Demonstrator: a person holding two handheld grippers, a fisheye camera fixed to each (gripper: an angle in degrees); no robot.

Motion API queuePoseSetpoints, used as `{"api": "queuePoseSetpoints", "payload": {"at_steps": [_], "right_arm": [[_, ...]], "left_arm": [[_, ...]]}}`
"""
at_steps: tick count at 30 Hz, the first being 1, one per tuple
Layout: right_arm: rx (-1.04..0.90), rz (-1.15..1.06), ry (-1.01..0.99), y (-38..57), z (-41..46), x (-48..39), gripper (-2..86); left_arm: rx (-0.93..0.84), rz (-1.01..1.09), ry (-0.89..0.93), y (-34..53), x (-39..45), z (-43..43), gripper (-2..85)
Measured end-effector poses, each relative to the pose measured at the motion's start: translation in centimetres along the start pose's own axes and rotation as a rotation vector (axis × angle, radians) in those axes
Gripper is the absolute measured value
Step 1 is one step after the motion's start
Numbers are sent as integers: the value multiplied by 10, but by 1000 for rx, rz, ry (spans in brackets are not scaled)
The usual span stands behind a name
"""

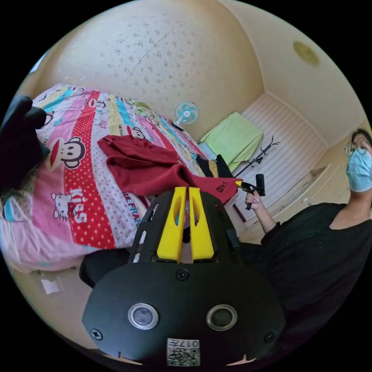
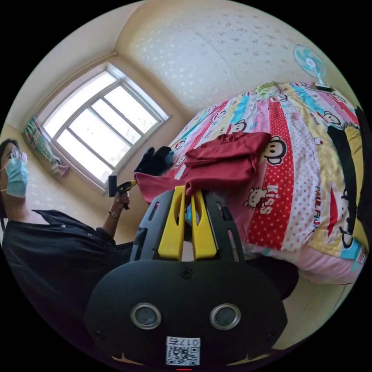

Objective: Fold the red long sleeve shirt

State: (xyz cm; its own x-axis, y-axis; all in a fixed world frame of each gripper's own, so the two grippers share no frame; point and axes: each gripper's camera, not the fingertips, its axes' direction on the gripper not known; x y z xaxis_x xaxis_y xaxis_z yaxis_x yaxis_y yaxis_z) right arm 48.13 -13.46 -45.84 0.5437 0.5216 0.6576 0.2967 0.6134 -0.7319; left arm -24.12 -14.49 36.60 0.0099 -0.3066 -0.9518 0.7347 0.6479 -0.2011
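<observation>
1. The left gripper view rides just behind its own yellow jaws, close above the edge of the bed (image 1: 89,217), looking along the patterned bedspread toward the wall and a small fan (image 1: 186,113).
2. It's rolled: the person (image 1: 310,248) sits at its right side.
3. The right gripper view looks from the opposite side, close over the bed (image 2: 310,186) edge, facing the window (image 2: 100,131).
4. Both views share the bedspread, the red shirt (image 1: 143,162) (image 2: 224,159), the fan (image 2: 310,62) and the person (image 2: 58,248).
</observation>
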Motion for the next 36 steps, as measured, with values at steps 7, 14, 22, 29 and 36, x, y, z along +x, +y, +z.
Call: {"api": "queuePoseSetpoints", "payload": {"at_steps": [7, 14, 22, 29, 36], "right_arm": [[49, -74, -158, 41, -37, -68, 19], [85, -44, 87, -40, -31, -44, 26], [234, 217, 449, -200, 84, 30, 122], [-110, 71, 823, -121, 212, 38, 104], [39, 157, 706, -67, 169, 66, 34]], "left_arm": [[90, -3, 137, 64, 55, -50, -3], [145, -75, 31, -19, 20, -49, 3], [-21, -352, -237, -202, -115, 73, 102], [-129, -505, -399, -77, -113, 121, 181], [19, -645, -155, -53, -132, 148, 55]]}}
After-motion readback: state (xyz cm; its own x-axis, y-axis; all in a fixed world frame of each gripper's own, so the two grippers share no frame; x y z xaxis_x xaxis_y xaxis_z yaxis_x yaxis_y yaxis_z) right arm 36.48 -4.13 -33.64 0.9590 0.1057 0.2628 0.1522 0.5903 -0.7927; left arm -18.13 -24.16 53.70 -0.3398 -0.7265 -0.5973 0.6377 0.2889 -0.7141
